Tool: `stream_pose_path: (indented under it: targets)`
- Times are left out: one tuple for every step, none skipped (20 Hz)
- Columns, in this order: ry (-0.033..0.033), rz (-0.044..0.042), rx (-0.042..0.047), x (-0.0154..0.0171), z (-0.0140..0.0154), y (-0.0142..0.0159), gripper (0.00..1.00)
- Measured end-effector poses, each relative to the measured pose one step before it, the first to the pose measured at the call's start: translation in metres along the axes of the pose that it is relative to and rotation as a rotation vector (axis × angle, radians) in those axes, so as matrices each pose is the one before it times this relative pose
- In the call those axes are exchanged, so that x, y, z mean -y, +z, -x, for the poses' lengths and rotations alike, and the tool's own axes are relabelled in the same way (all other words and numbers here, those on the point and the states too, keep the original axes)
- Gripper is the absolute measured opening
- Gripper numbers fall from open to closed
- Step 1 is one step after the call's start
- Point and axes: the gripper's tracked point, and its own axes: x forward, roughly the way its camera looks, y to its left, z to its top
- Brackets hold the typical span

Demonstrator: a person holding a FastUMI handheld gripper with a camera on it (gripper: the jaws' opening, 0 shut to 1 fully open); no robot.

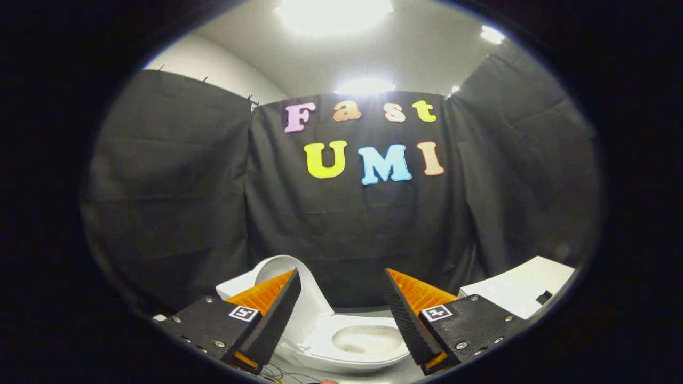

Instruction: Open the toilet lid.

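tongs (341, 280) wide open, nothing between the fingers, nothing held; fingers (277, 314) angled out, big gap between the tips; a few thin wires (283, 375) show low down by the near finger base; just beyond and below the gap sits the toilet (352, 346), white, bowl (365, 338) exposed and looking empty; seat ring (325, 333) down around the bowl; toilet lid (307, 304) already up, standing behind the bowl and partly hidden by one finger, its rounded top edge rising above that fingertip; lid leans back toward the tank side, exact angle hard to tell through the fisheye; fingers not touching lid or seat, apart from both; off to the other side, beyond the second finger, a white box-like unit (520, 290) with a small dark mark on it, can't tell what it is; black cloth wall (347, 229) behind everything; ceiling lights (333, 10) bright above
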Motion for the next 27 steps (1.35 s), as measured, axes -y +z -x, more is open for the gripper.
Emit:
stream_pose_path:
  targets:
    - [-0.02016,-0.01618,0.01444,0.01307,-0.00169,0.00748,0.95]
    - [-0.01608,-0.01087,-0.01518,0.01106,-0.00235,-0.00226,0.94]
    - [-0.01585,-0.01165,-0.00359,0.01016,-0.00285,0.00293,0.94]
    - [-0.024,-0.01066,-0.00018,0.01193,0.00001,0.00716,0.95]
    - [-0.0238,-0.00755,-0.00129,0.01092,0.00028,0.00444,0.94]
    - [-0.01367,-0.00345,0.0076,0.00657,0.00342,0.00185,0.94]
    - [-0.01041,0.00223,0.01185,0.00525,0.00456,0.00158,0.95]
    - [-0.00946,0.00552,0.00051,0.00531,0.00447,-0.00534,0.96]
    - [-0.00362,0.00658,-0.00635,0.00427,0.00174,-0.00591,0.95]
    - [-0.00139,0.00456,-0.0094,0.00273,0.00085,-0.00666,0.95]
    - [0.00103,0.00115,-0.0137,0.00174,-0.00139,-0.0048,0.95]
    - [0.00501,-0.00024,-0.00783,0.00026,-0.00101,-0.00184,0.96]
    - [0.0037,0.00348,-0.00247,-0.0002,-0.00072,-0.00015,0.96]
    - [-0.00513,0.00931,-0.00062,0.00266,-0.001,-0.00002,0.95]
    - [-0.0049,0.01125,0.00211,0.00261,-0.00058,-0.00028,0.95]
    - [-0.00116,0.01158,0.00247,-0.00037,0.00008,-0.00082,0.96]
    - [-0.00038,0.00949,-0.00125,-0.0008,-0.00062,-0.0011,0.96]
    - [0.00423,0.0086,-0.00078,-0.00225,0.00025,-0.00218,0.96]
    - [0.00171,0.00744,-0.00142,-0.00127,-0.00156,-0.00053,0.96]
    - [-0.0029,0.00879,-0.00332,0.00037,-0.00087,-0.00198,0.96]
    - [-0.00276,0.00688,-0.00053,-0.00026,-0.00077,-0.00079,0.96]
    - [0.00119,0.00558,-0.0021,-0.00177,0.00057,-0.00137,0.96]
    - [0.00402,0.00416,0.00022,-0.00282,0.00034,-0.00075,0.96]
    - [0.00193,0.00192,-0.00023,-0.00195,-0.00117,-0.00197,0.96]
    - [0.004,0.00039,-0.00301,-0.00213,-0.00077,-0.00194,0.96]
    - [0.00684,0.00129,-0.00282,-0.00317,0.00092,-0.00252,0.96]
    - [0.00617,0.00392,-0.00212,-0.00267,0.00006,-0.00185,0.96]
